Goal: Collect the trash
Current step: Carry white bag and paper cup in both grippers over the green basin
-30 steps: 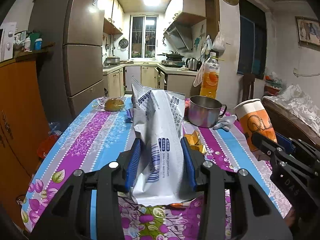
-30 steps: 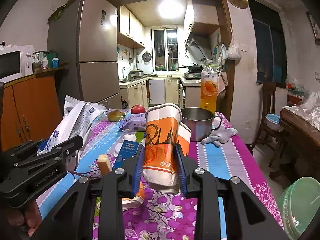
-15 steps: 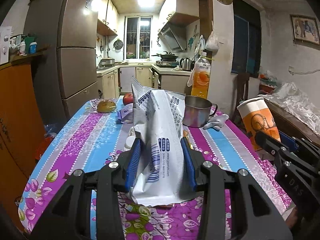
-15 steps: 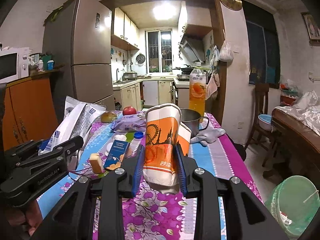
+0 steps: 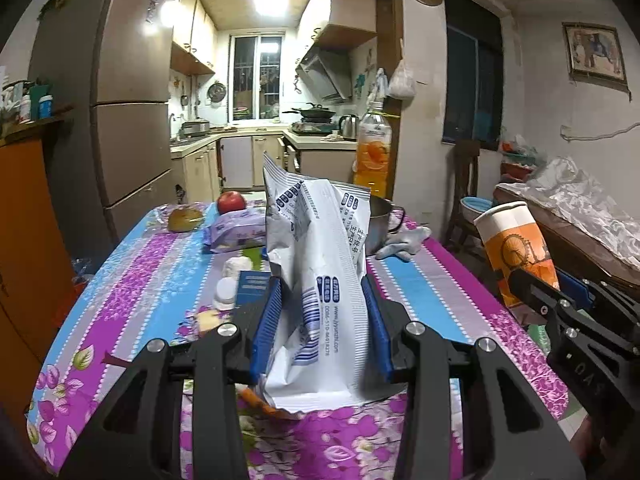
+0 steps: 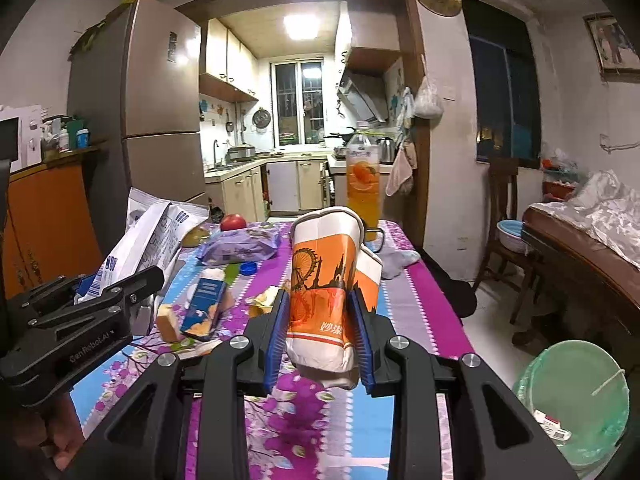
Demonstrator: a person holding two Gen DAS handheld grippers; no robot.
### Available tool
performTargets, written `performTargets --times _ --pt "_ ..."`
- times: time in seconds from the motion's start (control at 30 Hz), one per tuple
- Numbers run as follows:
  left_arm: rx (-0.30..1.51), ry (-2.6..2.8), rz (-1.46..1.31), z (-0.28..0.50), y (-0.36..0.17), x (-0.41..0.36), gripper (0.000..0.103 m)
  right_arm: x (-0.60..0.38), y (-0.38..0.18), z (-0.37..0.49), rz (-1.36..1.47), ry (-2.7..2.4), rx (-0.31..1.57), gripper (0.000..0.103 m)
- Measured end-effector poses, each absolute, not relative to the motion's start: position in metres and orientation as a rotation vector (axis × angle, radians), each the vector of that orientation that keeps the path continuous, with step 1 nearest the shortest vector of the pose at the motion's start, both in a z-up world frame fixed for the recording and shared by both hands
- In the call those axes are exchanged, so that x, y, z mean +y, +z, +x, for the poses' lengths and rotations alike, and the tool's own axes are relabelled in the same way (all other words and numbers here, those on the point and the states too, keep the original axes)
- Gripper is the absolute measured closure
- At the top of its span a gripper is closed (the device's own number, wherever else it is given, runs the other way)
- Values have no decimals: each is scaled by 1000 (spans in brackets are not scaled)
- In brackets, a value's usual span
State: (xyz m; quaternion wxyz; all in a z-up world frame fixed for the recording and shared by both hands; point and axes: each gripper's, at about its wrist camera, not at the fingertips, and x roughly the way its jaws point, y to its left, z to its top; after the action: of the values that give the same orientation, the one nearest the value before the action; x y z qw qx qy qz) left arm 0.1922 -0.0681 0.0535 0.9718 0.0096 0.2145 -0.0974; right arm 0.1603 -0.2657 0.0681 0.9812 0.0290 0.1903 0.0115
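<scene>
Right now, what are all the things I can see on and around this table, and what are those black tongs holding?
White printed plastic bag: one, in left tongs.
Orange-and-white paper cup: one, squashed, in right tongs.
Orange juice bottle: one, table's far end.
Steel pot: one, near bottle.
Red apple: one, far left.
Purple wipes pack: one, mid-table.
Blue carton: one, lying flat.
Green-lined bin: one, floor, right.
Flowered tablecloth: one, purple-blue.
Left tongs: black, blue pads, shut.
Right tongs: same, shut.

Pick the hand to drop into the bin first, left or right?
Right, probably. The right gripper holds the cup, and the green bin sits low to its right. The left gripper, holding the bag, is farther off.
</scene>
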Motion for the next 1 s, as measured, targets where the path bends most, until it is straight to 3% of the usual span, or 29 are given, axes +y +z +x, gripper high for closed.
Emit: performTargets --times 0.6,1.0 --pt "433 -375 83 188 54 -180 64 -386 74 120 76 -177 365 71" --pt "502 -591 142 181 49 -283 64 -505 68 88 129 -333 463 70"
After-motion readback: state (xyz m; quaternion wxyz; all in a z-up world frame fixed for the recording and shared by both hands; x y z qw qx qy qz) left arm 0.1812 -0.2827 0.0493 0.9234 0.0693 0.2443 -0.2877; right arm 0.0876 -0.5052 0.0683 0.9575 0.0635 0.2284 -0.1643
